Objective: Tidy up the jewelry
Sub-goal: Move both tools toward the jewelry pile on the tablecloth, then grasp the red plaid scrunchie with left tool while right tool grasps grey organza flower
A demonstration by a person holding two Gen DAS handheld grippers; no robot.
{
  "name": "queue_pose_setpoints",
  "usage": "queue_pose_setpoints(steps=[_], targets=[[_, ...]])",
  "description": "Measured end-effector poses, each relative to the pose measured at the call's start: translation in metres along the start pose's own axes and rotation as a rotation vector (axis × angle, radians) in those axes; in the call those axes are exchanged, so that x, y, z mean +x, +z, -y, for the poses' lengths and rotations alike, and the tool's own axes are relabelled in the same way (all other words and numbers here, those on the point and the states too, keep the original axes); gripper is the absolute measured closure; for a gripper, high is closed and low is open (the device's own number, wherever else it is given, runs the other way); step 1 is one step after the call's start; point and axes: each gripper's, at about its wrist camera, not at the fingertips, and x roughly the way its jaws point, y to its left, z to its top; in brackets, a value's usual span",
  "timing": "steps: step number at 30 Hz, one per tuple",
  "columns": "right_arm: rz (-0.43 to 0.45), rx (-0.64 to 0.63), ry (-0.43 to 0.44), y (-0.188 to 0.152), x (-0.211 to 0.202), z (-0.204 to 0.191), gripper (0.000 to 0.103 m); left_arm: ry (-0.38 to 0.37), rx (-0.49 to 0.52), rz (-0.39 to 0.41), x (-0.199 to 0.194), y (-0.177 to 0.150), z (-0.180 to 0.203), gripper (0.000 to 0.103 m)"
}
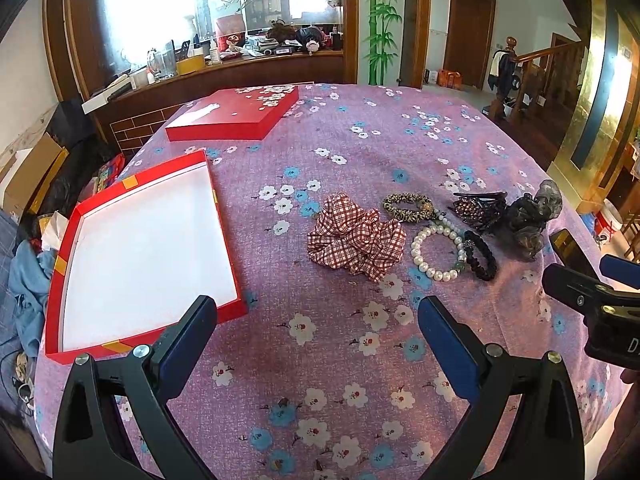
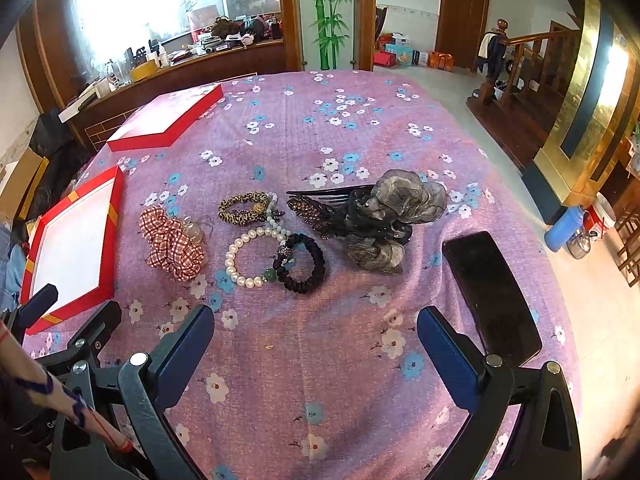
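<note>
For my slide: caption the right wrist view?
Open right tool hovers before pearl bracelet, checked red scrunchie and red tray.

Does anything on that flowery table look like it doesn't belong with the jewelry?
Yes: a dark phone lies flat on the tablecloth right of the hair accessories, the only non-jewelry item. The pearl bracelet and black scrunchie also overlap untidily.

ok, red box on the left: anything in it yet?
Empty. The open red box shows only bare white lining; its lid lies apart, farther back.
</note>
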Motion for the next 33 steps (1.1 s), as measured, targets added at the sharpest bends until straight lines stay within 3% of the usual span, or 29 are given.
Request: queue_pose_setpoints(steps=[14, 21, 28, 33], targets=[[-0.038, -0.014, -0.019, -0.004, 0.006, 0.003, 0.001, -0.012, 0.004, -0.023, 0.008, -0.004, 0.004, 0.003], [-0.058, 0.019, -0.028, -0.008, 0.006, 0.025, 0.001, -0.021, -0.031, -0.054, 0.011, -0.007, -0.007, 0.003], [-0.126, 0.058, 0.042, -0.022, 0.009, 0.046, 0.007, -0.094, -0.038, -0.108, 0.012, -0.007, -0.025, 0.003], [-0.137, 0.064, 0.02, -0.03, 0.01, 0.057, 0.008, -0.159, -0.081, -0.16, 0.031, 0.017, -0.025, 0.003]])
